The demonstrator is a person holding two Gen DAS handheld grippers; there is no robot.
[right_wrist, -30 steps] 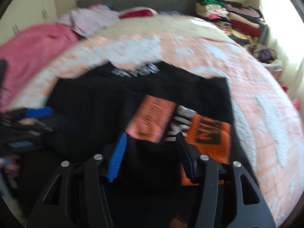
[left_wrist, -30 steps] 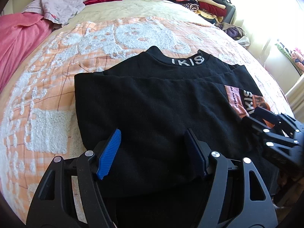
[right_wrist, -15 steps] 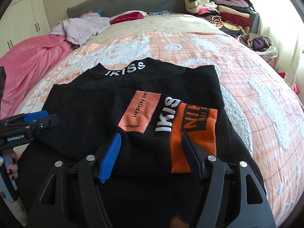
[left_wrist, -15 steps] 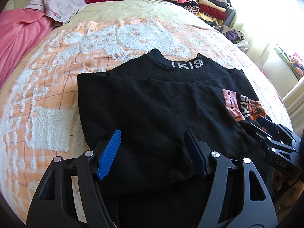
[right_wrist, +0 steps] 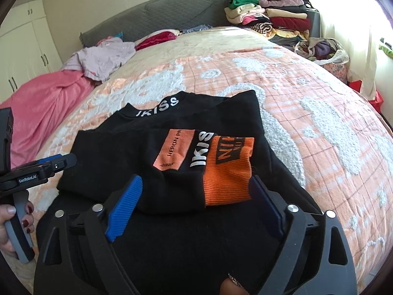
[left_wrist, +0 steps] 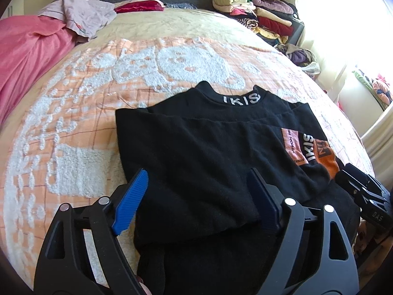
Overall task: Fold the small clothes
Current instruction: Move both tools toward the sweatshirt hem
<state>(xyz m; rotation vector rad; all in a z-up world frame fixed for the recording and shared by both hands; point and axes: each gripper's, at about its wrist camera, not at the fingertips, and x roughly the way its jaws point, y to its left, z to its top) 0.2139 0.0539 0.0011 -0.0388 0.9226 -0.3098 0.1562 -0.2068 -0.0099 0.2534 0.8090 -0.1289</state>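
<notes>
A black top [left_wrist: 208, 147] lies folded on the bed, collar lettering [left_wrist: 240, 98] at the far side. Its sleeve with an orange cuff [right_wrist: 228, 172] is laid across the body. My left gripper [left_wrist: 196, 196] hovers over the near folded edge, its jaws opening; cloth lies between the blue pads [left_wrist: 130, 201], but they do not press it. My right gripper [right_wrist: 196, 206] is over the cuff end, jaws opening too, with the pads off the fabric. Each gripper shows in the other view: the right gripper [left_wrist: 343, 174] and the left gripper [right_wrist: 66, 159], held by a hand [right_wrist: 14, 216].
The top rests on an orange-and-white fleece blanket [left_wrist: 73, 123]. A pink sheet [left_wrist: 24, 49] and a lilac garment [left_wrist: 81, 14] lie at the far left. A stack of folded clothes [right_wrist: 270, 17] and a bag of clothes [right_wrist: 321, 49] stand at the far right.
Both pairs of jaws have spread wider. Both grippers have drawn back and risen a little from the top. The folded sleeve and hem stay lying on the garment.
</notes>
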